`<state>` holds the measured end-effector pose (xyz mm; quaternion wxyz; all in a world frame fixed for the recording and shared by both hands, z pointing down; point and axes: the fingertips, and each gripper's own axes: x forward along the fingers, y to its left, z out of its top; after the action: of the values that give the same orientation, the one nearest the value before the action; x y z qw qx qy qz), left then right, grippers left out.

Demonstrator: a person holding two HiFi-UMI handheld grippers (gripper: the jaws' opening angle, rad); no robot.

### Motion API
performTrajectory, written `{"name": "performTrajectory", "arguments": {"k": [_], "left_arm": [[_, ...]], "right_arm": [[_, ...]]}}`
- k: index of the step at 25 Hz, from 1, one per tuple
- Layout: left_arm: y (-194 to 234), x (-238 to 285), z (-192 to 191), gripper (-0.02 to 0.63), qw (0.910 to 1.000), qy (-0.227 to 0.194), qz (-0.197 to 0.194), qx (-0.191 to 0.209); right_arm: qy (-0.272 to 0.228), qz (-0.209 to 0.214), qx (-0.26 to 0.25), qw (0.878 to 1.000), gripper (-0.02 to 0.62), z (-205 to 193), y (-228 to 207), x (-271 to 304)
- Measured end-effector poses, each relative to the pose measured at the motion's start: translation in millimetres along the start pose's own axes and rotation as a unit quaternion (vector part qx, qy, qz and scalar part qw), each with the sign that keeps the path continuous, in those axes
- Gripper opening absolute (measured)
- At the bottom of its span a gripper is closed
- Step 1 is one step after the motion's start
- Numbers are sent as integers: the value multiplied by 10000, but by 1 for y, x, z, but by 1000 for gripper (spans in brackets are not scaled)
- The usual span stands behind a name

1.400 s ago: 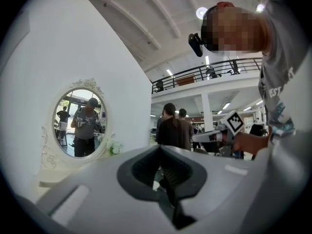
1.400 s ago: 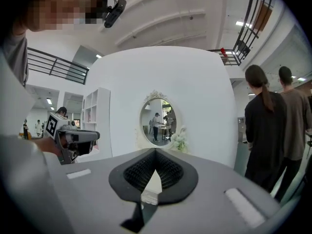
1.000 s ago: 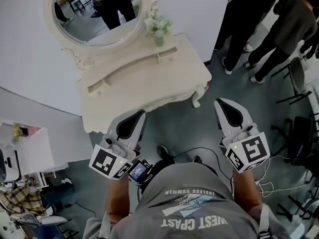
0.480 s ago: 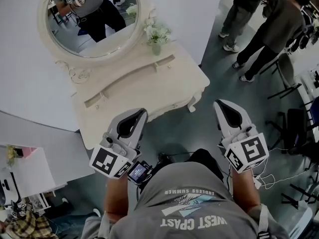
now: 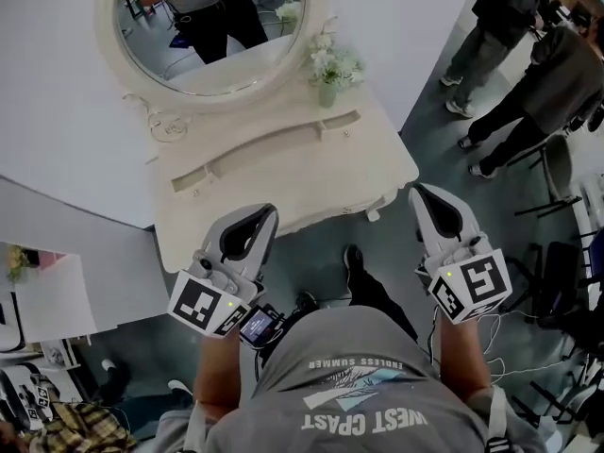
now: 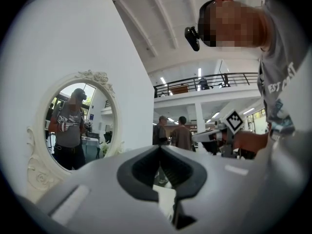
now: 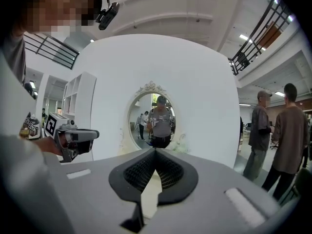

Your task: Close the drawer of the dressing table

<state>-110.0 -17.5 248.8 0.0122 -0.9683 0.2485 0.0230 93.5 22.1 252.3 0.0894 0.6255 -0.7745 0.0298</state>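
The left claw [image 5: 257, 217] and right claw [image 5: 423, 196] are both clenched and empty, near the dressing table [image 5: 283, 159]. Its drawer, under the near edge, cannot be made out from above. Best to press its front squarely with level tips.

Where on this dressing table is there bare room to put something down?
The broad front strip of the dressing table, between the raised back ledge and the front edge, is bare. The rear right corner is taken by the flower vase, beside the mirror. The left gripper is near the front edge.
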Motion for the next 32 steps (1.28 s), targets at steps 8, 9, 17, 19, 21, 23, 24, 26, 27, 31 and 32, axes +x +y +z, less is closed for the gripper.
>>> {"name": "performTrajectory", "arguments": {"k": [8, 9, 17, 19, 21, 23, 24, 26, 27, 31, 32], "left_arm": [[39, 28, -6, 3, 9971, 132, 748, 45], [45, 33, -8, 3, 9963, 152, 844, 41], [82, 71, -26, 3, 9885, 370, 1463, -75], [90, 77, -31, 3, 9864, 418, 1588, -109], [97, 82, -36, 3, 9841, 478, 1704, -141], [104, 86, -41, 3, 9819, 553, 1805, -175], [107, 88, -44, 3, 9806, 597, 1855, -196], [110, 89, -50, 3, 9780, 691, 1953, -252], [112, 90, -54, 3, 9767, 734, 1999, -280], [120, 91, -66, 3, 9719, 879, 2156, -350], [122, 91, -69, 3, 9707, 913, 2193, -368]], "right_arm": [[5, 708, -46, 9975, 0, 2, -31, 76], [16, 794, -48, 9968, 0, 0, -36, 86], [183, 1330, -118, 9909, 1, -20, -73, 169], [271, 1400, -107, 9897, 1, -29, -81, 187], [368, 1456, -103, 9886, 2, -40, -88, 205], [477, 1506, -81, 9874, 2, -52, -94, 222], [541, 1531, -63, 9867, 2, -59, -97, 230], [678, 1577, -21, 9852, 2, -74, -102, 245], [744, 1593, 1, 9844, 2, -82, -104, 252], [1000, 1618, 42, 9817, 2, -114, -112, 279], [1081, 1624, 48, 9808, 3, -123, -114, 286]]}}
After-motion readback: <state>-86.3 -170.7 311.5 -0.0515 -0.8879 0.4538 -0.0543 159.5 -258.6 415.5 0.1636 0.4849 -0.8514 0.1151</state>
